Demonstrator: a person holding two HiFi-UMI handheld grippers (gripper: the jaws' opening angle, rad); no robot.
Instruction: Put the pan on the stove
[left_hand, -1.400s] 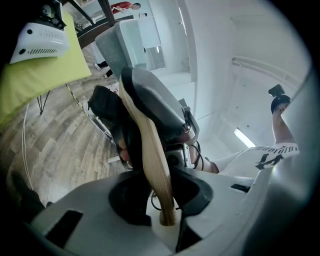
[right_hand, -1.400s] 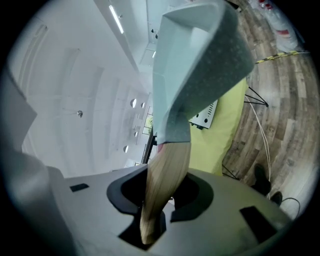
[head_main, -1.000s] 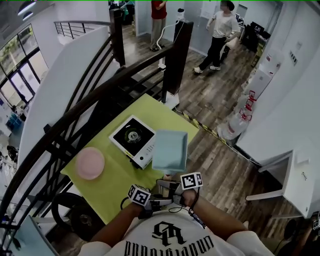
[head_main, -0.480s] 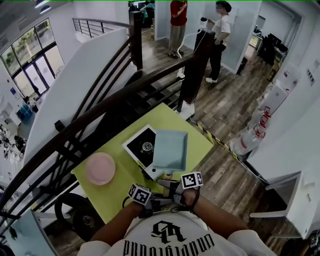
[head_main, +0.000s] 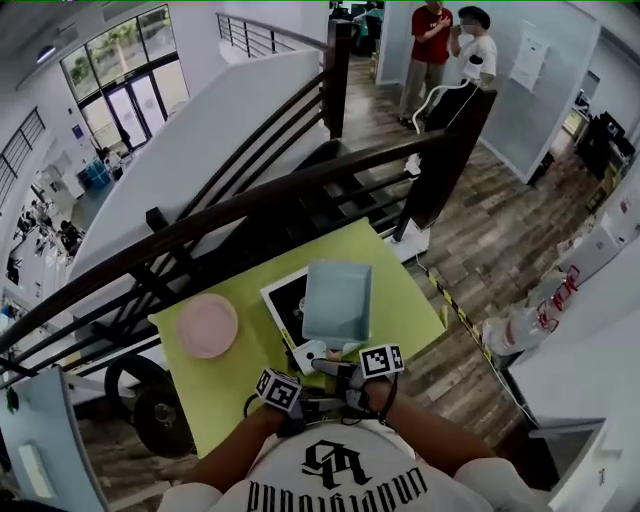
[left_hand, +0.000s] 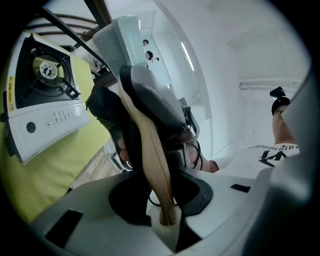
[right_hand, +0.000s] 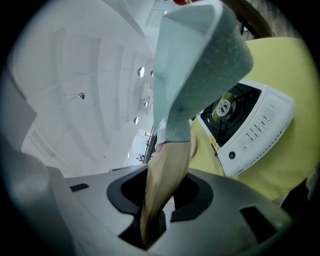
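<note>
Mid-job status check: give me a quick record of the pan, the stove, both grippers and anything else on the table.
pan: light blue, square, wooden handle; held over the stove, apparently not set down yet
stove: white, single burner, on the yellow-green table
left gripper: shut on the handle
right gripper: shut on the handle
plate: pink, on the table left of the stove, apart from it
task: pan not yet on the stove

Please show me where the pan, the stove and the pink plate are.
pan (head_main: 337, 300), head view, on its inner floor.
stove (head_main: 286, 305), head view, on its black top.
pink plate (head_main: 208, 325), head view, on its middle.
</note>
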